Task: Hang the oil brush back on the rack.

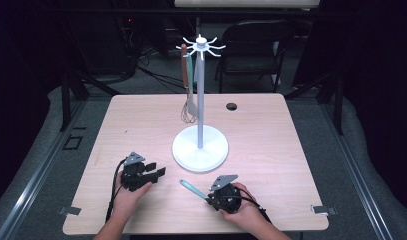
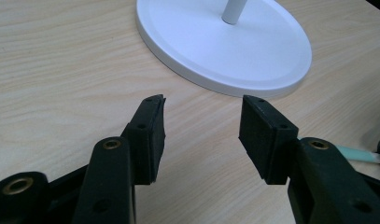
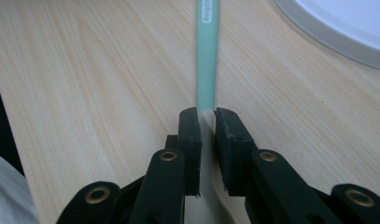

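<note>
Right gripper (image 3: 206,114) has its jaws nearly closed around the mint-green utensil handle (image 3: 207,56), which lies on the table (image 1: 271,130) beside the white rack base (image 1: 200,148). Looks clamped, though I can't be sure the pads press. Left gripper (image 2: 201,119) sits wide open, holding nothing.

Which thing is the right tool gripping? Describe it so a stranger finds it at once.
Start at the white round-based hanging stand mid-table. Just in front lies a slim mint-green plastic handle, its near end between the right tool's jaws. Unlike the utensils hanging on the stand, it lies flat.
</note>
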The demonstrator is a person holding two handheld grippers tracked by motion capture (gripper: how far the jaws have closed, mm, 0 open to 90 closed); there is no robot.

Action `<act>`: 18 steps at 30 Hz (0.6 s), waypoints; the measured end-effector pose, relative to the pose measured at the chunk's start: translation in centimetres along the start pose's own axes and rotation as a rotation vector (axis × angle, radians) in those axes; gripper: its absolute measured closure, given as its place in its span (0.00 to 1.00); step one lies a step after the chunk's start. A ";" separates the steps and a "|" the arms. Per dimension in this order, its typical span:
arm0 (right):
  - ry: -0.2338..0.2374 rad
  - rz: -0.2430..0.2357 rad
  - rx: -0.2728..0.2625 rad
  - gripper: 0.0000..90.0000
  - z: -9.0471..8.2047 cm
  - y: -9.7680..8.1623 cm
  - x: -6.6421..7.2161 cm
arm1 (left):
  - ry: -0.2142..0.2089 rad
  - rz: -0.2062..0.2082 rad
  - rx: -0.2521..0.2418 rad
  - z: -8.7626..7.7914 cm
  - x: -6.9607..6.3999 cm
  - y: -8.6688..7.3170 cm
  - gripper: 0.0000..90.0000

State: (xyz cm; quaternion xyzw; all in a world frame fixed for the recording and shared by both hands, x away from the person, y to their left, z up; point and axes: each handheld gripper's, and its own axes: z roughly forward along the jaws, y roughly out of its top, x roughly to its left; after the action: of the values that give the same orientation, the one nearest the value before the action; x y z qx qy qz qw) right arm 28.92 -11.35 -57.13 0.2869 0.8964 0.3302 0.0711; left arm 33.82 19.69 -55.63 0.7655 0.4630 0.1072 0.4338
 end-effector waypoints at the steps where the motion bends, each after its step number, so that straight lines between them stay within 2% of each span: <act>1: -0.004 0.002 0.000 0.90 0.1 0.1 0.0 | -0.001 0.000 0.001 0.0 0.0 0.0 0.56; 7: -0.007 -0.011 -0.003 0.90 0.6 0.6 0.1 | -0.013 -0.003 0.005 0.2 -0.4 0.0 0.56; 9: -0.013 -0.015 -0.010 0.91 0.7 0.7 0.2 | -0.029 -0.002 0.010 0.3 -0.4 0.0 0.56; 11: -0.011 -0.007 -0.015 0.91 0.7 0.6 0.1 | -0.047 -0.008 0.010 0.4 -0.6 0.0 0.56; 13: -0.005 0.000 -0.018 0.91 0.7 0.6 0.1 | -0.050 -0.007 0.010 0.4 -0.6 0.0 0.56; 18: -0.004 0.029 -0.067 0.92 0.8 0.1 0.0 | -0.052 0.004 0.020 0.7 -1.0 -0.1 0.55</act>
State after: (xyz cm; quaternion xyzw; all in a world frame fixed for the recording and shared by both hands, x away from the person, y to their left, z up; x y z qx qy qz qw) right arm 29.21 -10.79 -57.71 0.2981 0.8804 0.3606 0.0776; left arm 33.56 18.51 -55.85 0.7733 0.4509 0.0837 0.4378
